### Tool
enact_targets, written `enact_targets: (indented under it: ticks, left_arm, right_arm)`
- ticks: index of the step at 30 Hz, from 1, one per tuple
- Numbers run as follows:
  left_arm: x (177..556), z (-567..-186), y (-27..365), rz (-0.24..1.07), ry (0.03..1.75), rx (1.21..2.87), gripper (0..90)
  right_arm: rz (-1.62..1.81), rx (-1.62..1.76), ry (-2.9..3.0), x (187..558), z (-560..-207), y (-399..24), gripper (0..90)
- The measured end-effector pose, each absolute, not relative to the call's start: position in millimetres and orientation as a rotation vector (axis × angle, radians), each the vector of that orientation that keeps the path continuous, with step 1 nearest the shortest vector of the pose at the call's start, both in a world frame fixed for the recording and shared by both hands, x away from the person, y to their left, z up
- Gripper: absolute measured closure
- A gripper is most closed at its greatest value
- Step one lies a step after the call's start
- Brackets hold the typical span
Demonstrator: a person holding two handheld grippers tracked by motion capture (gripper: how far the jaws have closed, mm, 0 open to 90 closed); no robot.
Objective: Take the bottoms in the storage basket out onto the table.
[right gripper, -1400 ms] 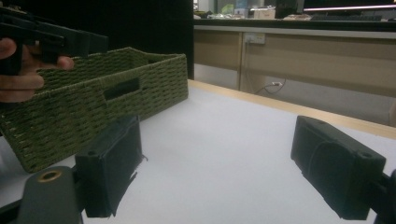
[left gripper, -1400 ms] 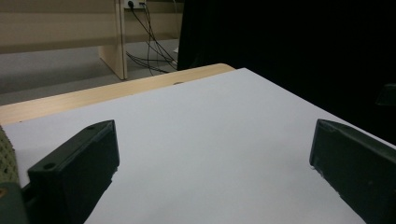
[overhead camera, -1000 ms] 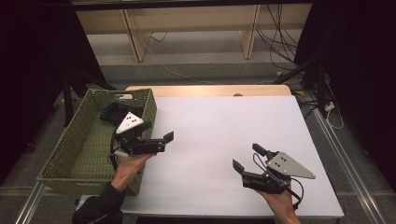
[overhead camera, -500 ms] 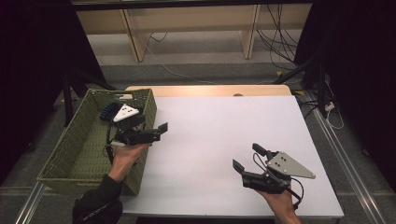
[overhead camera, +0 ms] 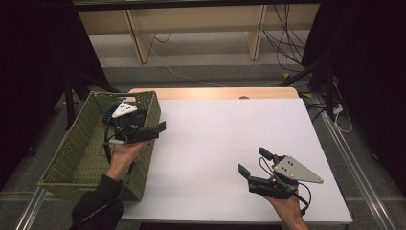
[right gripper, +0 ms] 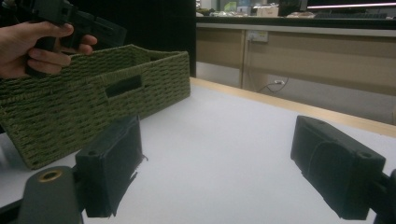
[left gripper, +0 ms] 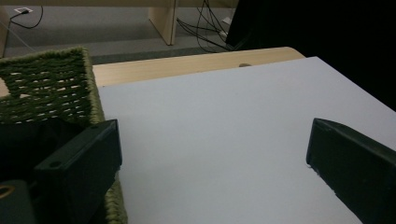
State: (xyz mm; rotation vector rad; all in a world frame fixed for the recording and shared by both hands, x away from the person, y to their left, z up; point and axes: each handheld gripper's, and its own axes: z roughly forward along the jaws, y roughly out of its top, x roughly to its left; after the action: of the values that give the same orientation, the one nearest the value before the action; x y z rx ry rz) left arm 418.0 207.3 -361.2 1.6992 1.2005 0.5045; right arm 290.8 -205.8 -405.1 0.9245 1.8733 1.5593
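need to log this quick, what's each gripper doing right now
left gripper: open, holding nothing, over the green basket rim.
right gripper: open, holding nothing, above the white table.

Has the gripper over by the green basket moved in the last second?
Yes. The left gripper has moved up along the green basket, toward its far end and away from the person.

Right tool (right gripper: 215, 172), jaws spread wide above the white desk (right gripper: 224, 140); ahead-left, a green woven basket (right gripper: 88, 98), above it a hand (right gripper: 32, 46) gripping the left tool (right gripper: 79, 21).
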Motion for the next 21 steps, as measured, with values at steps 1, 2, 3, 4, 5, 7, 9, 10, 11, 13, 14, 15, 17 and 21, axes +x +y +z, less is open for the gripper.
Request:
enact_targets:
  ticks: [1, 2, 3, 4, 5, 7, 9, 10, 11, 13, 14, 15, 17, 21]
  left_arm:
    - [419, -361, 209, 0.510, 1.208, 1.700, 3.0]
    - [420, -360, 211, 0.511, 1.215, 1.699, 3.1]
    - [422, -359, 213, 0.519, 1.221, 1.700, 3.2]
    - [423, -359, 215, 0.528, 1.229, 1.698, 3.2]
    - [425, -359, 218, 0.534, 1.236, 1.702, 3.2]
    - [427, -359, 222, 0.531, 1.251, 1.700, 3.3]
    - [430, -358, 227, 0.549, 1.270, 1.697, 3.3]
    - [432, -358, 229, 0.554, 1.278, 1.698, 3.3]
    - [433, -358, 230, 0.556, 1.287, 1.698, 3.3]
    - [437, -358, 233, 0.562, 1.296, 1.704, 3.4]
    - [439, -358, 235, 0.561, 1.304, 1.706, 3.4]
    - [440, -358, 236, 0.561, 1.310, 1.705, 3.5]
    - [444, -359, 240, 0.566, 1.329, 1.706, 3.5]
    - [449, -359, 247, 0.564, 1.360, 1.697, 3.7]
  right_arm:
    - [1.554, 0.928, 1.876, 291, -405, -206, 17.4]
    - [1.551, 0.926, 1.878, 291, -405, -206, 17.4]
    - [1.552, 0.925, 1.879, 291, -405, -206, 17.4]
    - [1.552, 0.925, 1.879, 291, -405, -206, 17.4]
    - [1.552, 0.925, 1.879, 291, -405, -206, 17.4]
    - [1.558, 0.922, 1.877, 292, -406, -206, 17.4]
    - [1.557, 0.922, 1.878, 291, -406, -206, 17.4]
    - [1.551, 0.925, 1.880, 291, -405, -206, 17.4]
    - [1.552, 0.922, 1.880, 291, -405, -206, 17.4]
    - [1.551, 0.923, 1.881, 291, -405, -206, 17.4]
    - [1.553, 0.928, 1.881, 291, -405, -205, 17.4]
    - [1.553, 0.924, 1.883, 291, -405, -205, 17.4]
    - [1.553, 0.922, 1.882, 291, -405, -205, 17.4]
    - [1.559, 0.919, 1.880, 291, -406, -205, 17.4]
